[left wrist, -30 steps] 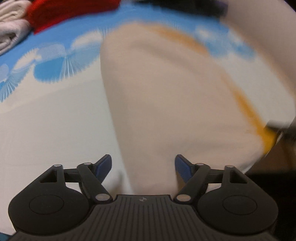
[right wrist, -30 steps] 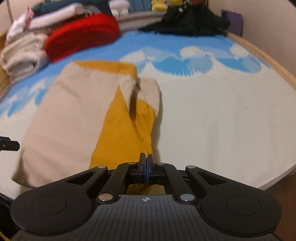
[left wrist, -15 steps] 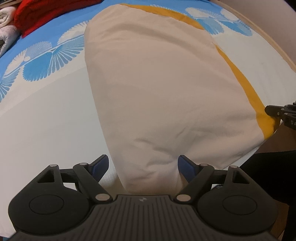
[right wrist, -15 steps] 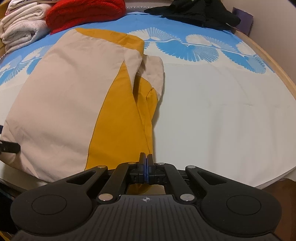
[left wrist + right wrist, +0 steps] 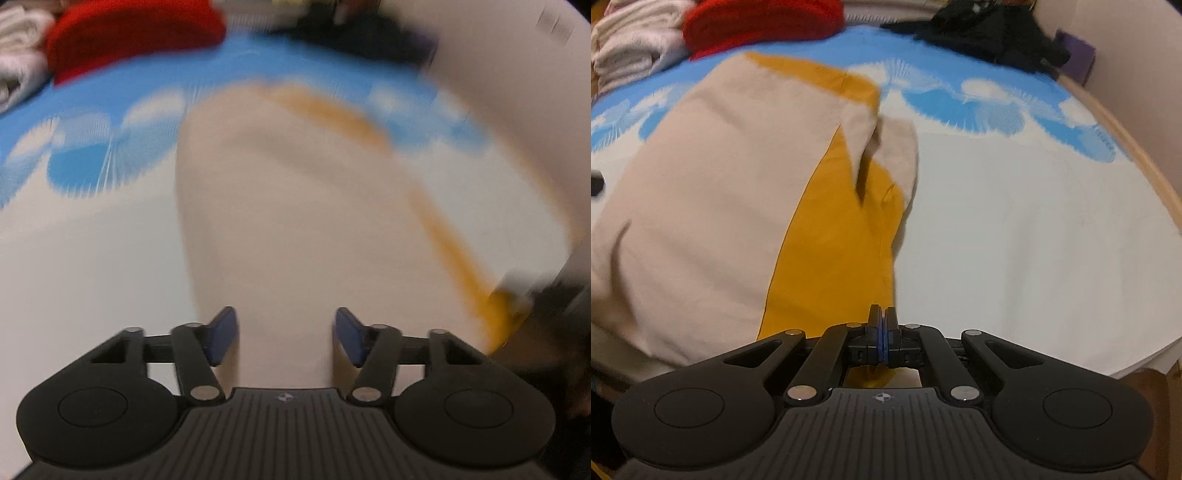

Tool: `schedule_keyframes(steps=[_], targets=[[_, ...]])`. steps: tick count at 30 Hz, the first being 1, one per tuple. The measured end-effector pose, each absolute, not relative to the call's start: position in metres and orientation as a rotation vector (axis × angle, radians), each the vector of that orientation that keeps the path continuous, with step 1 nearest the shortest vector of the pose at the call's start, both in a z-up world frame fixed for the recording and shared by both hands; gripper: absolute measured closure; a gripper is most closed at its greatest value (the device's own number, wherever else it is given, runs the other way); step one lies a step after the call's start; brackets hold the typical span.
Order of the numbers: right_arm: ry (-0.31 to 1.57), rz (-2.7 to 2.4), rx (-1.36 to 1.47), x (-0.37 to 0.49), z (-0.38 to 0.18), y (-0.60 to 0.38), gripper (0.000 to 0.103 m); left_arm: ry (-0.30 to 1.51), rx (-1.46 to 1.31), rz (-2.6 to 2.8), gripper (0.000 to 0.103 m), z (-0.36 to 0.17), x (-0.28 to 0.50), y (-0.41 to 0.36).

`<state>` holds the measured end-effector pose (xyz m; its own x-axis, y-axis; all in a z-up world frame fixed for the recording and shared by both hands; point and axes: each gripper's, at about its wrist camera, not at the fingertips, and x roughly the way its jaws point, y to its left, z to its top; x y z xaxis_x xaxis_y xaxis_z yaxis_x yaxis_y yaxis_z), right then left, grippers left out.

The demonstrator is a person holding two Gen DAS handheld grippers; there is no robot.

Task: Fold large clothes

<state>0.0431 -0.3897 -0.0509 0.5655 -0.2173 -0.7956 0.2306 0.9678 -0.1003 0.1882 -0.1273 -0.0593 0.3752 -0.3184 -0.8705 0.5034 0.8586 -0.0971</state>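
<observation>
A large beige and mustard-yellow garment (image 5: 713,206) lies spread on the bed, its near edge at the bed's front. In the left wrist view the garment (image 5: 295,221) is blurred; its near beige corner lies between the fingers of my left gripper (image 5: 286,334), which is open and straddles it without pinching. My right gripper (image 5: 882,332) is shut on the garment's yellow near corner (image 5: 831,258). The left gripper's tip (image 5: 596,184) shows at the left edge of the right wrist view.
The bed sheet (image 5: 1034,240) is white with blue fan prints. A red knit (image 5: 761,18), folded white towels (image 5: 631,48) and dark clothes (image 5: 990,26) lie at the far side. The wooden bed rim (image 5: 1137,155) curves along the right.
The left gripper has closed partway around the beige corner and its view has tilted up and blurred. The right gripper stays shut on the yellow corner, pulled slightly back.
</observation>
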Motion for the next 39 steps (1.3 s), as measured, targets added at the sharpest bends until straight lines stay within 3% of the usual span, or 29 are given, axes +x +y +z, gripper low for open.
schedule_keyframes(steps=[5,7,8,9,13,17,23,29,32,37,39], targets=[[0.649,-0.320,0.111,0.033,0.000,-0.407,0.101,1.090,0.204,-0.509,0.041,-0.061,0.194,-0.132],[0.538,-0.302,0.146,0.033,0.020,-0.414,0.089,1.078,0.160,-0.498,0.041,-0.055,0.198,-0.131],[0.509,-0.279,0.168,0.039,0.027,-0.418,0.077,1.072,0.144,-0.488,0.041,-0.053,0.200,-0.130],[0.503,-0.253,0.197,0.046,0.030,-0.422,0.069,1.066,0.129,-0.474,0.041,-0.051,0.202,-0.130],[0.547,-0.126,0.382,0.089,0.024,-0.442,0.069,1.060,0.065,-0.427,0.040,-0.044,0.210,-0.126],[0.610,-0.146,0.445,0.137,0.001,-0.456,0.059,1.088,0.015,-0.386,0.040,-0.046,0.221,-0.120],[0.684,-0.208,0.632,0.185,-0.054,-0.471,0.059,1.098,0.011,-0.360,0.040,-0.051,0.230,-0.110],[0.735,-0.164,0.691,0.223,-0.072,-0.472,0.057,1.093,0.000,-0.345,0.040,-0.051,0.239,-0.106],[0.731,-0.146,0.692,0.229,-0.071,-0.469,0.100,1.095,-0.010,-0.338,0.040,-0.051,0.240,-0.107],[0.506,-0.168,0.679,0.209,-0.037,-0.466,0.102,1.089,-0.008,-0.354,0.040,-0.048,0.236,-0.108],[0.592,-0.277,0.632,0.216,-0.050,-0.468,0.102,1.093,0.002,-0.358,0.039,-0.049,0.235,-0.106]])
